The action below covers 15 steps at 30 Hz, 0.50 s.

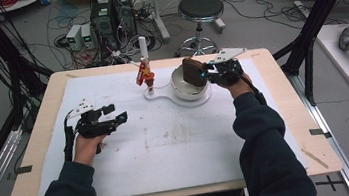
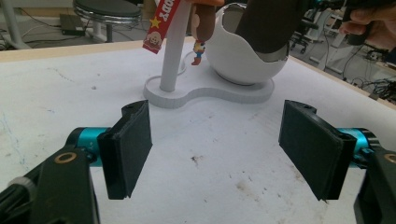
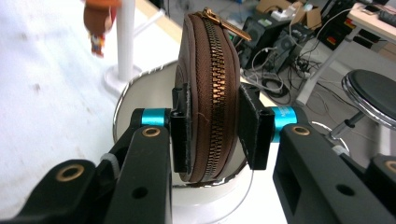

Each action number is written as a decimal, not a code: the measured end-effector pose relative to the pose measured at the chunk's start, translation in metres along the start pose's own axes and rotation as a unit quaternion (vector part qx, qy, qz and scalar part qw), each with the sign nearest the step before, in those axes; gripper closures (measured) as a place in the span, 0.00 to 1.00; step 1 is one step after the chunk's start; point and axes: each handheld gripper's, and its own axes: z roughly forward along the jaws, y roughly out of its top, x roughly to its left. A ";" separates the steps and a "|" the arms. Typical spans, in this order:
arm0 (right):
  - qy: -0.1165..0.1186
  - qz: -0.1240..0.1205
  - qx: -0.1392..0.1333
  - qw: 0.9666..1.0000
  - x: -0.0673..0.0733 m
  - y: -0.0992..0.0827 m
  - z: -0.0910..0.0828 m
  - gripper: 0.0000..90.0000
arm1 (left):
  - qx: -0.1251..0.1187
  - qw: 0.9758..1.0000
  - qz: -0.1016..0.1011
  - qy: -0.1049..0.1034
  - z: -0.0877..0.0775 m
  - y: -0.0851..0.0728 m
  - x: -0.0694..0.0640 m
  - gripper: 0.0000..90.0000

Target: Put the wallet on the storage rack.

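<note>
Brown zipped pouch (image 3: pixel 210 93): clamped on edge between the pads of the right gripper (image 1: pixel 208 72), zipper seam facing the camera in the right gripper view, brass pull at the top; lower rim of the pouch over the white bowl (image 1: pixel 181 88), contact with the bowl floor not determinable. Right pad possibly easing off the leather slightly; left pad pressed flat against it.

Right hand (image 1: pixel 230 75): reaching in from the right side of the table, forearm angled toward the far edge, gripper pointed left and level over the bowl.

Left hand (image 1: pixel 87 139): resting low on the white mat (image 1: pixel 178 148), left gripper (image 1: pixel 114 114) aimed toward the stand, jaws spread wide, nothing between the pads.

Left gripper view: white post (image 2: pixel 173 46) on a white base plate (image 2: pixel 205 95) joined to the bowl, small figurine (image 2: pixel 201 28) hanging beside the post with a red tag (image 2: pixel 161 23); mat surface stained. Right gripper view: pouch stitching and zipper teeth in close detail, figurine at upper left, stool (image 3: pixel 373 98) beyond the table edge. High view: both sleeves, whole mat and table outline.

Open mat between the two grippers and toward the near edge; stand and bowl close to the far edge, just left of the right gripper
</note>
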 end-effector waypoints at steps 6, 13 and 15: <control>-0.017 -0.002 0.032 0.999 0.007 -0.001 0.018 0.70 | 0.001 1.000 -0.001 0.000 0.000 0.000 0.000 0.28; 0.015 0.054 -0.009 0.998 0.004 0.001 0.014 0.69 | 0.001 1.000 -0.002 -0.001 0.000 0.000 0.000 0.28; 0.026 0.062 -0.011 0.998 0.002 0.000 0.012 0.79 | 0.002 1.000 -0.002 -0.001 0.000 0.000 0.000 0.28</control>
